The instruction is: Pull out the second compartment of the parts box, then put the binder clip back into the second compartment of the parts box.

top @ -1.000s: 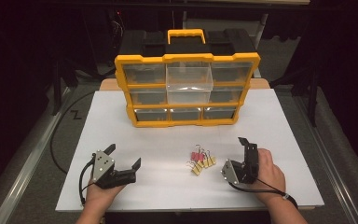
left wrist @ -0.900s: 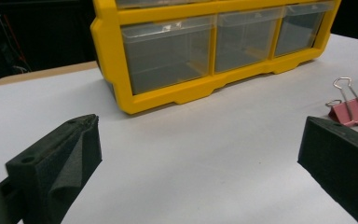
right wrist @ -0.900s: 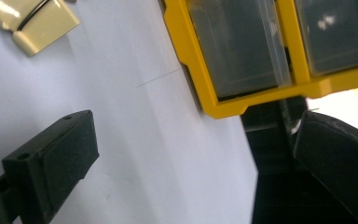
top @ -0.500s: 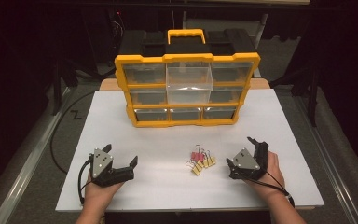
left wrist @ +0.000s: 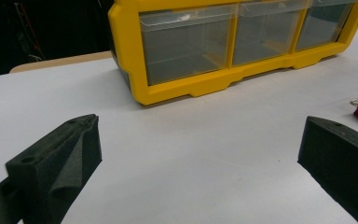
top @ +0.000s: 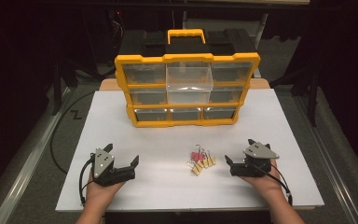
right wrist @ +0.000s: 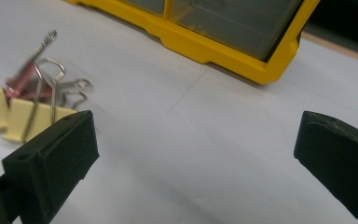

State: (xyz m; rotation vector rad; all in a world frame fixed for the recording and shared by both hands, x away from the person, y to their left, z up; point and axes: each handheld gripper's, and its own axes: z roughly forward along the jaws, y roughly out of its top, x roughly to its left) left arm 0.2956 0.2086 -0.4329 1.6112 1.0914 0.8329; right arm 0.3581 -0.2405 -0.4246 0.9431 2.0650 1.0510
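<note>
Both open and empty: left tool (top: 121, 158), right tool (top: 238, 154) near binder clips (top: 200, 161), seemingly not touching.

organiser (top: 186, 59): yellow frame, clear drawers, black back
binder clips (top: 200, 161): pale yellow, one pink-red
table sheet (top: 168, 182): white
grippers' pads (left wrist: 56, 163): black

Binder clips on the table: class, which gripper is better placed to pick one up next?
The right gripper, probably: it rests open beside the binder clips, which lie close to its fingers; the left gripper sits farther away.
</note>
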